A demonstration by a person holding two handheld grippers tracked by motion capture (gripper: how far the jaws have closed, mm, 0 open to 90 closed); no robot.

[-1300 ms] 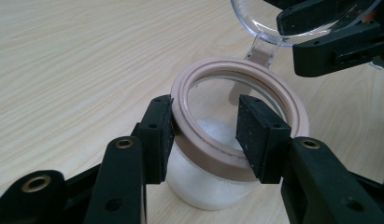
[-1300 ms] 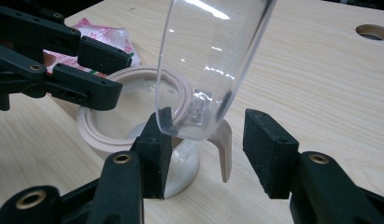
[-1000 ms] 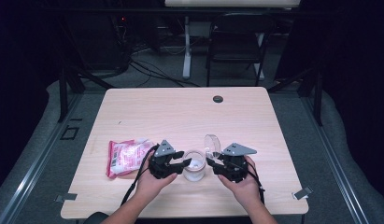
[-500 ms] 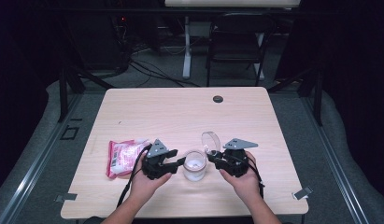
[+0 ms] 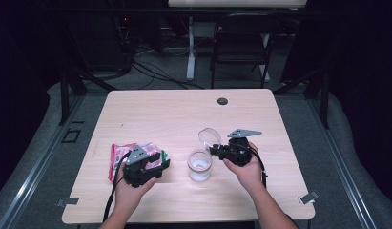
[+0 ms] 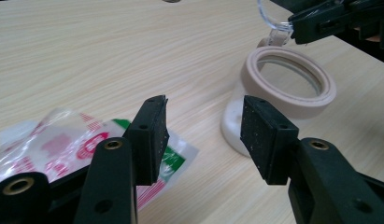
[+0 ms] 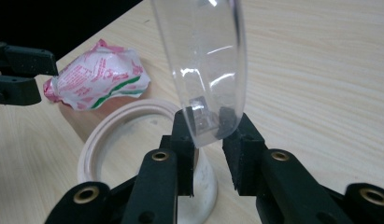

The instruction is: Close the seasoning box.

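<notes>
A clear jar [image 5: 199, 165] with a beige rim [image 6: 289, 75] stands uncovered on the wooden table [image 5: 184, 114], near the front. My right gripper [image 5: 216, 150] is shut on the edge of its clear round lid [image 5: 209, 137], holding it tilted just above and right of the jar; in the right gripper view the lid [image 7: 203, 65] stands up between the jaws [image 7: 208, 135]. My left gripper [image 5: 158, 162] is open [image 6: 206, 135], left of the jar, over the end of a pink, white and green packet [image 5: 121, 157] [image 6: 59, 144] that lies flat on the table.
A small black round disc [image 5: 222, 101] lies near the table's far edge. Beyond the table stand a dark chair [image 5: 241, 47] and a desk leg with cables on the floor. The wide back half of the tabletop is bare wood.
My left gripper has drawn back leftward from the jar to the packet, and its jaws are apart. The right gripper, with the lid, has shifted slightly up and away from the jar.
</notes>
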